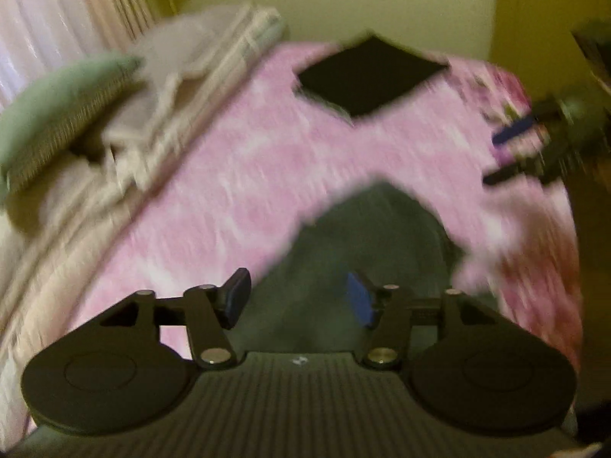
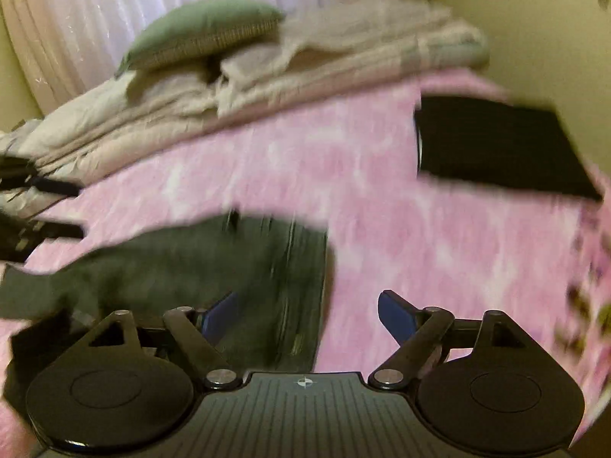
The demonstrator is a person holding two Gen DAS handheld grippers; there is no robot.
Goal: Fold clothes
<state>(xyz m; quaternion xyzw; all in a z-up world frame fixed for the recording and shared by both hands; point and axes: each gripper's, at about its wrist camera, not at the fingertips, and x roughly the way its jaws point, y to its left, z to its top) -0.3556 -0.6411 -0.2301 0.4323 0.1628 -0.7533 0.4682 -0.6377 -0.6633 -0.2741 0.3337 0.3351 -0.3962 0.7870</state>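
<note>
While blur hides any writing, both hand-held grippers, left [image 1: 298, 301] and right [image 2: 309, 320], spread above dark garment [image 1: 366, 236].

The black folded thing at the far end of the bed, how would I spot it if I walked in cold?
Start from the pink bedspread that covers the bed. Go to its far end by the yellow wall, away from the heap of beige blankets and the green pillow. There lies a flat, black folded garment, square-edged and neat, unlike the rumpled dark grey garment near the grippers.
</note>
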